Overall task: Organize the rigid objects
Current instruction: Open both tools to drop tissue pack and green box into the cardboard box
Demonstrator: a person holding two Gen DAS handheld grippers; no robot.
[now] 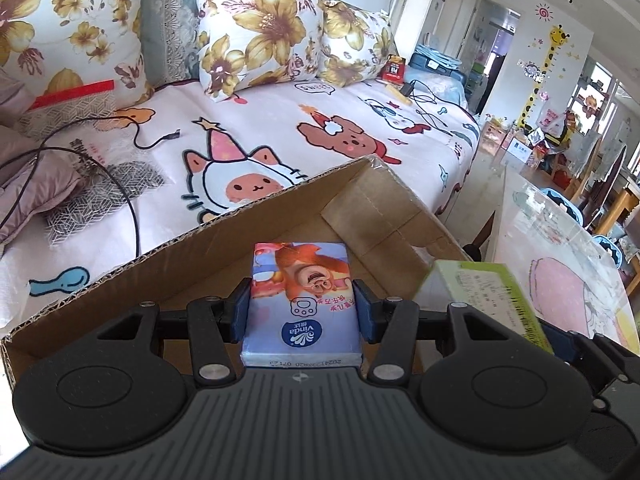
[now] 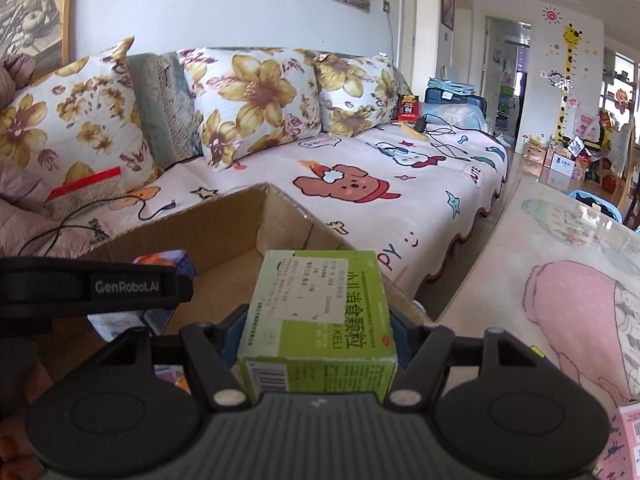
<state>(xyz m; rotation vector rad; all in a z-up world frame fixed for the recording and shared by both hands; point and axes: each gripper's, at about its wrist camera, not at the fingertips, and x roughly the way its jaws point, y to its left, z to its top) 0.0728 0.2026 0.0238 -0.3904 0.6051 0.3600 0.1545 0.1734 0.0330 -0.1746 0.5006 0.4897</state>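
Tissue pack reads "Vinda"; left tongs "GenRobot.AI"

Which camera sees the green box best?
The right wrist view. There the green box fills the middle, gripped between the right hand-held gripper's pads, with its label, printed side and barcode end showing. The left wrist view catches only one slanted face of it at the right, beside the cardboard box.

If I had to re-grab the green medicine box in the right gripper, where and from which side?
Take the green medicine box across its two long narrow side faces, coming from its barcode end, as the right gripper holds it now. Those faces are flat and parallel, so the pads sit square, and the far end stays free to go into the cardboard box.
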